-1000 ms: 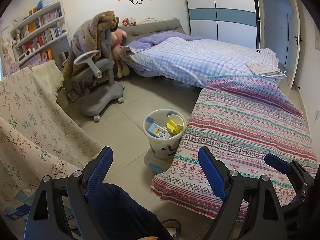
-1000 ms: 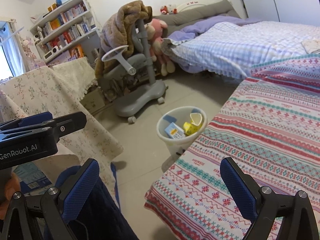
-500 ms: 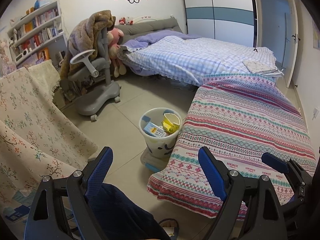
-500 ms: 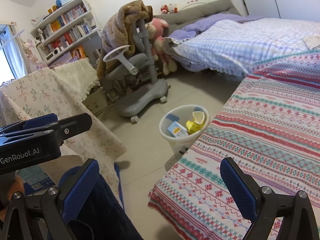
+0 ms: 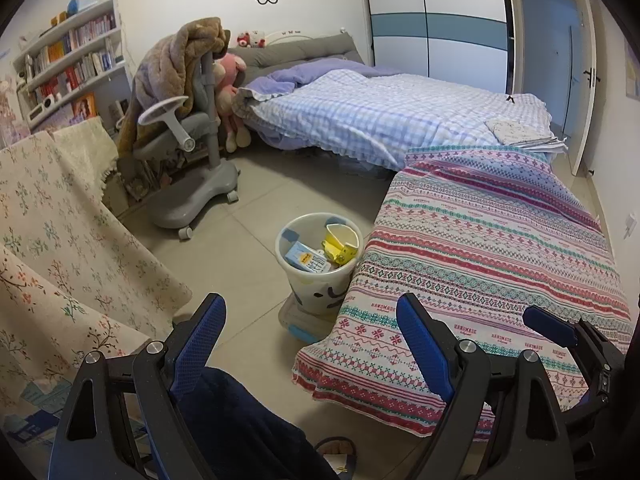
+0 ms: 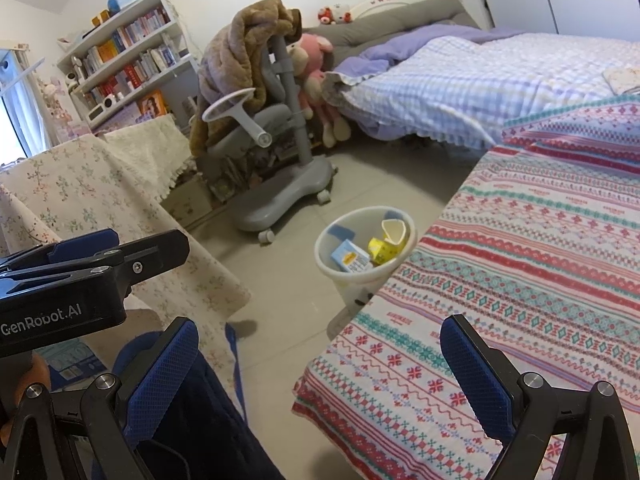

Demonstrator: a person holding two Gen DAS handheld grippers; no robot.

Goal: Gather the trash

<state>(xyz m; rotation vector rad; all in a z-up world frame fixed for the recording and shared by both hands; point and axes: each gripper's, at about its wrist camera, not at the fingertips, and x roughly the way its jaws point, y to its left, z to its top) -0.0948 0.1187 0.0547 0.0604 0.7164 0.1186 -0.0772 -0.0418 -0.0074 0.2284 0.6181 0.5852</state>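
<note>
A white trash bin (image 5: pixel 320 280) stands on the floor against the patterned bed's edge; it also shows in the right wrist view (image 6: pixel 362 276). Inside lie a blue carton (image 5: pixel 308 260), a crumpled yellow cup (image 5: pixel 340 242) and a blue piece. My left gripper (image 5: pixel 310 336) is open and empty, held back from the bin and above the floor. My right gripper (image 6: pixel 320 356) is open and empty, over the bed's near corner; it shows at the right edge of the left wrist view (image 5: pixel 560 330).
A bed with a striped patterned cover (image 5: pixel 500 248) fills the right. A grey wheeled chair (image 5: pixel 188 168) draped with a brown blanket stands behind the bin. A floral cloth (image 5: pixel 60 240) covers furniture at left. A blue checked bed (image 5: pixel 380 116) and a bookshelf (image 5: pixel 68 68) lie beyond.
Both grippers have drawn slightly back and up from the bin; the view widened a little. Both stay open and empty.
</note>
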